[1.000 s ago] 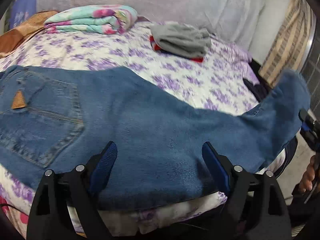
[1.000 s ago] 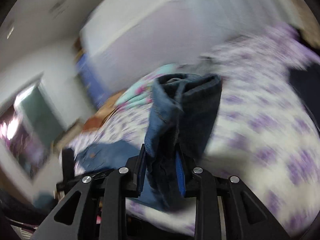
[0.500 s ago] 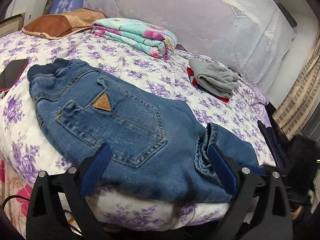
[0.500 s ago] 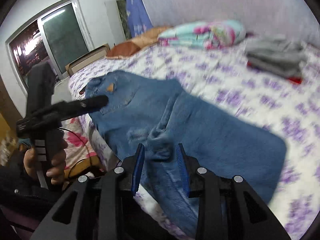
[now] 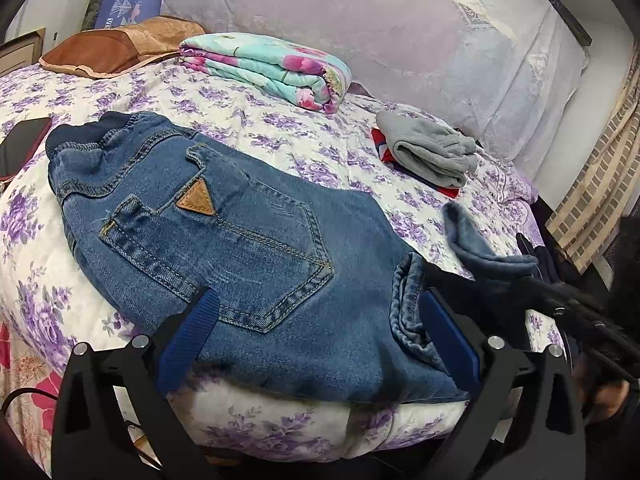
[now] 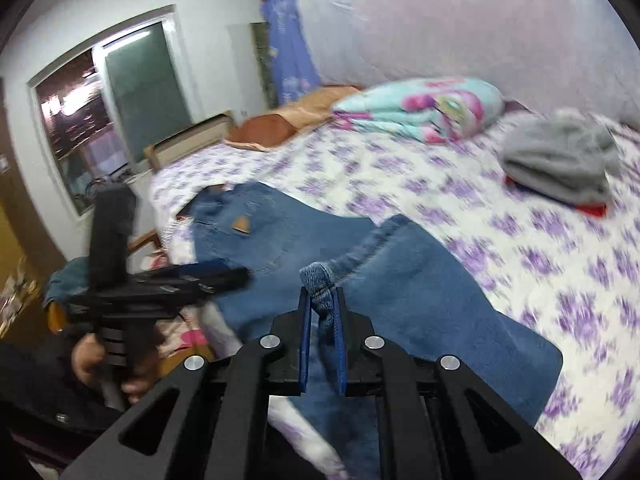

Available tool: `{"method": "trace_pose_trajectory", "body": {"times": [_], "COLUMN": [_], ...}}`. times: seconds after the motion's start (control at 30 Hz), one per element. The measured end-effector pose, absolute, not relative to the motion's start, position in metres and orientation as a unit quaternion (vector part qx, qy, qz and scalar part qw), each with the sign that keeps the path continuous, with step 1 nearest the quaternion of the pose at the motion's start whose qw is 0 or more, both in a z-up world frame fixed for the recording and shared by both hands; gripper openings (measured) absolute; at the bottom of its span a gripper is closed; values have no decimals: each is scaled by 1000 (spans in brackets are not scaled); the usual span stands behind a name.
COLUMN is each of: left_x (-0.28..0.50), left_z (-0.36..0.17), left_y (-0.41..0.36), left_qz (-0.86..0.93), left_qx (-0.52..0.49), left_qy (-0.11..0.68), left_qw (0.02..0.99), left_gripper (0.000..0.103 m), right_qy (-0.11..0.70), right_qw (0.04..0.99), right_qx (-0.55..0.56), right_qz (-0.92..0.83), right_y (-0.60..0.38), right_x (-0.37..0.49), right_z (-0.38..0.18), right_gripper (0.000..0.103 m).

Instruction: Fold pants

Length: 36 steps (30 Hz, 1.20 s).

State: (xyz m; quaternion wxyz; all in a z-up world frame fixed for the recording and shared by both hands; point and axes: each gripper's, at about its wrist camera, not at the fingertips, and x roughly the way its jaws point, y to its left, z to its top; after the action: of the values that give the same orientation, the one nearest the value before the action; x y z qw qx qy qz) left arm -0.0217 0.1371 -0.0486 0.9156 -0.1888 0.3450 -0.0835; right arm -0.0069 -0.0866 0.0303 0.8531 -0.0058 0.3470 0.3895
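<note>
We've got the blue denim pants (image 5: 224, 240) lying on the bed w/ the purple-flowered white sheet (image 5: 280, 136), back pocket and tan triangle patch up, elastic waist toward the far-left edge, near edge hanging just over the mattress side. Our judgement: approx. halfway. The legs look already doubled back over the seat area, so one lengthwise fold seems done, but the leg end isn't laid flat yet and the bundle isn't squared or folded down again.

Right claw (image 6: 322, 312) is clamped on a bunched bit of denim at the hem/leg end; its jaws have just been closing, w/ the cloth pinched between the blue pads and poking up above them. The right-wrist view is motion-blurred, so exactly which hem layer is caught we can't tell. Left claw (image 5: 316, 344) stands wide open, jaws just been opening, nothing gripped; its pads straddle the near edge of the pants, the right-hand pad just beside the rolled cuff.

Left to do, as we read it: set the held end down, smooth, then fold once more.

Count:
- pants: 1
- claws: 2
- folded floral turquoise-and-pink blanket (image 5: 268, 68): 1
- grey folded garment (image 5: 432, 152) on smth red: 1
- brown/tan cushion (image 5: 116, 50): 1
- dark flat item at bed's left edge (image 5: 22, 142), poss. a phone: 1
</note>
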Motion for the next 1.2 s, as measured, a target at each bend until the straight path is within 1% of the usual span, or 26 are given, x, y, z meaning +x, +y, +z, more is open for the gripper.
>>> {"method": "trace_pose_trajectory", "body": {"times": [0.07,0.17,0.23,0.33,0.4,0.43,0.53,0.57,0.6,0.63,0.7,0.77,0.83,0.9,0.97,1.07,1.13,1.2], "left_x": [-22,-23,-24,-23,-24,-24,-24,-25,-25,-26,-34,-47,-64,-72,-66,-47,-41,-37], "left_z": [-49,-49,-49,-49,-49,-49,-50,-50,-49,-48,-43,-37,-30,-34,-51,-84,-92,-86], "left_y": [138,140,139,138,138,137,137,138,139,141,151,170,203,236,271,304,309,306], "left_qz": [-83,-85,-84,-81,-78,-76,-77,-78,-81,-84,-84,-72,-40,4,26,12,7,-2], "left_qx": [-191,-194,-192,-189,-190,-189,-191,-192,-194,-197,-215,-244,-286,-321,-380,-463,-486,-491], "left_qy": [344,343,345,347,345,345,344,345,345,344,333,307,270,259,283,316,312,298], "left_qw": [916,915,915,915,916,916,916,915,915,914,914,917,919,911,880,828,816,819], "left_gripper": [98,98,98,98,98,98,98,98,98,98,98,98,98,98,98,98,98,98], "right_qy": [374,438,435,394,384,389,434,424,418,416,409,385,351,319,294,279,281,282], "right_qw": [836,809,810,827,828,825,802,806,809,810,808,822,832,843,854,864,866,868], "right_qx": [-33,-56,-35,-28,-25,-25,-28,-25,-28,-29,-29,-40,-39,-32,-10,24,35,36], "right_qz": [401,387,393,401,408,410,409,412,411,413,423,418,428,432,430,418,411,408], "right_y": [-67,-47,-53,-58,-56,-54,-43,-43,-44,-44,-48,-52,-58,-67,-82,-100,-107,-113], "right_x": [-10,-3,-2,-12,-13,-12,-4,-7,-9,-10,-15,-25,-33,-41,-44,-41,-38,-41], "right_z": [15,-40,-43,-16,-8,-10,-43,-47,-45,-43,-37,-26,-14,-2,7,13,12,12], "right_gripper": [12,13,13,13,13,13,14,14,16,22,47,60,60,60,62,65,65,65]}}
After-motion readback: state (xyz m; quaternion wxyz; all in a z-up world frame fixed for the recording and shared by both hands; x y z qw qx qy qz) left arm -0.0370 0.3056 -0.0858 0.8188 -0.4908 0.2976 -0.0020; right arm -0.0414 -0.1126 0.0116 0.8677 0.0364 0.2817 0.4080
